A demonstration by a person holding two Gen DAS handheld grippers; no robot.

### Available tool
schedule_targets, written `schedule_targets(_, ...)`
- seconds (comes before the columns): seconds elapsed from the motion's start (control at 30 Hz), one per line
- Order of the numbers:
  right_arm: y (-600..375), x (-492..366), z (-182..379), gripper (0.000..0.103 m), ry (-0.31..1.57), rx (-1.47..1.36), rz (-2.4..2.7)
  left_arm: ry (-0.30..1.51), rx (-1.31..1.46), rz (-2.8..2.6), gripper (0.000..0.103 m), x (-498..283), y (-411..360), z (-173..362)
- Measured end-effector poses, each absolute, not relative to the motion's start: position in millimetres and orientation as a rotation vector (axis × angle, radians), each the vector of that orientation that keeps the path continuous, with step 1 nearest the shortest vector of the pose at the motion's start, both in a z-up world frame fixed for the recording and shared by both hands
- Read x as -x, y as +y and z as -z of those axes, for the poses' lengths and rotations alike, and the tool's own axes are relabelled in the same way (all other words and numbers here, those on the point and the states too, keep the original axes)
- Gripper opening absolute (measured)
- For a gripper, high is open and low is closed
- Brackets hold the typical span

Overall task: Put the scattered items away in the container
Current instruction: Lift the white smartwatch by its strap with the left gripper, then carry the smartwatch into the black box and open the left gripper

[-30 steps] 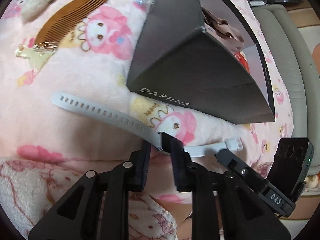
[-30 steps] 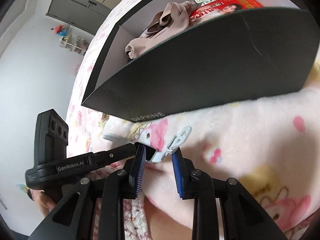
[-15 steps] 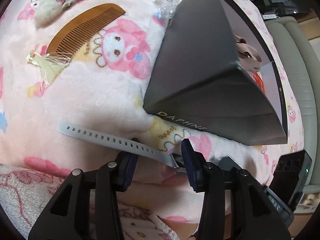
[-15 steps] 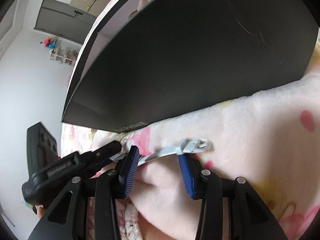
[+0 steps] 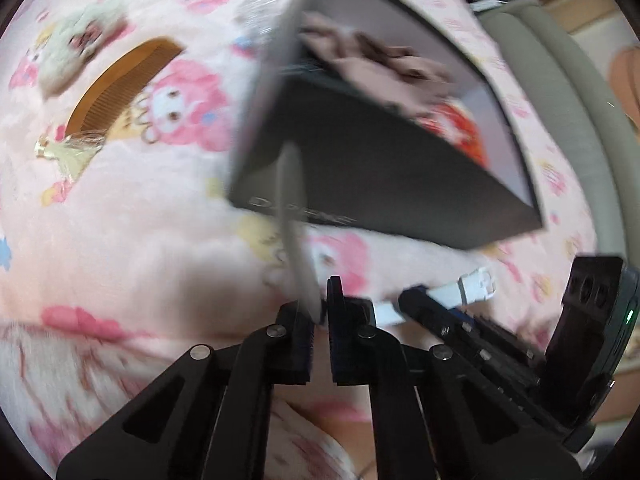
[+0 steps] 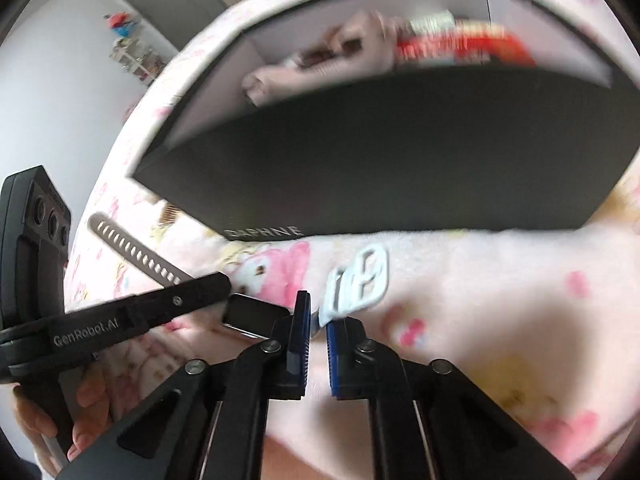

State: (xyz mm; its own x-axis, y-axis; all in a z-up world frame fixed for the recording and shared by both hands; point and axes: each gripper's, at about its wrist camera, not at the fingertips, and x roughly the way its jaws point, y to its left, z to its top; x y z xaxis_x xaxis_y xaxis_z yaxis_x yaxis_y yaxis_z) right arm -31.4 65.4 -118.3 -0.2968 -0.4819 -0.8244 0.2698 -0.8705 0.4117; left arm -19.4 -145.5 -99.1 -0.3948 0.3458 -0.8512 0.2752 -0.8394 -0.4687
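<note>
1. The watch [image 6: 256,314], strung between both grippers just above the blanket [image 5: 120,248], lies crosswise, near the box [image 5: 380,184].
2. Left gripper [image 5: 320,316] jaws clamp its holed strap; right gripper [image 6: 318,326] jaws clamp the buckle strap.
3. The box opening lies beyond, higher.

Pink blanket [image 5: 132,248]: box [image 5: 372,184], comb [image 5: 120,84], maybe plush [image 5: 76,52].
</note>
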Motion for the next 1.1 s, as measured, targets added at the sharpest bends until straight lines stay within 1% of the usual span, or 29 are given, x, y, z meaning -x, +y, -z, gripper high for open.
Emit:
schedule_targets(0.13,87.7,29.6,72.8,0.006,-0.289,-1.364,2.23,-0.82,1.587,-2.464,0.004,7.9,-124.1,62.1)
schedule_targets(0.17,84.9,39.2,61.2,0.006,-0.3,-1.333,2.239,-0.807,1.537,-2.483,0.004,8.7,-121.1,44.3)
schedule_targets(0.2,91.2,44.5,45.0,0.006,-0.308,-1.297,2.245,-0.798,1.505,-2.498,0.004,12.6,-100.0,41.2)
schedule_targets(0.23,96.1,53.5,29.3,0.006,-0.312,-1.267,2.248,-0.787,1.463,-2.515,0.004,16.4,-105.2,22.3)
schedule_targets(0.33,101.8,82.5,-5.0,0.006,-0.279,-1.193,2.279,-0.748,1.376,-2.569,0.004,47.3,-98.1,-6.2)
schedule_targets(0.4,107.5,113.9,-11.2,0.006,-0.239,-1.202,2.296,-0.765,1.363,-2.586,0.005,79.9,-91.1,-12.6)
schedule_targets(0.5,105.0,161.1,-1.6,0.006,-0.2,-1.287,2.262,-0.787,1.425,-2.564,0.006,119.0,-87.4,-2.8)
schedule_targets(0.6,117.6,183.8,16.3,0.006,-0.246,-1.33,2.24,-0.769,1.525,-2.527,0.006,143.5,-91.3,20.2)
schedule_targets(0.7,125.9,195.0,38.3,0.006,-0.29,-1.372,2.216,-0.711,1.608,-2.531,0.006,160.6,-84.8,43.6)
schedule_targets(0.8,127.0,206.8,53.5,0.006,-0.26,-1.448,2.228,-0.688,1.662,-2.514,0.006,173.6,-80.9,59.0)
schedule_targets(0.9,124.4,211.7,57.1,0.006,-0.234,-1.478,2.228,-0.636,1.745,-2.511,0.006,184.1,-75.8,73.7)
schedule_targets(0.97,116.4,212.7,59.3,0.011,-0.141,-1.509,2.259,-0.566,1.819,-2.519,0.012,188.3,-72.1,78.8)
schedule_targets(1.0,112.7,212.4,60.4,0.018,-0.096,-1.514,2.276,-0.549,1.842,-2.533,0.014,188.6,-71.5,79.0)
schedule_targets(1.03,109.3,210.5,59.4,0.022,-0.041,-1.511,2.301,-0.533,1.863,-2.539,0.021,190.1,-70.9,81.0)
schedule_targets(1.07,106.4,208.3,57.8,0.03,0.014,-1.499,2.331,-0.527,1.877,-2.548,0.031,190.2,-72.3,81.0)
schedule_targets(1.1,104.1,206.3,56.1,0.033,0.063,-1.478,2.363,-0.536,1.877,-2.555,0.035,189.6,-74.2,80.1)
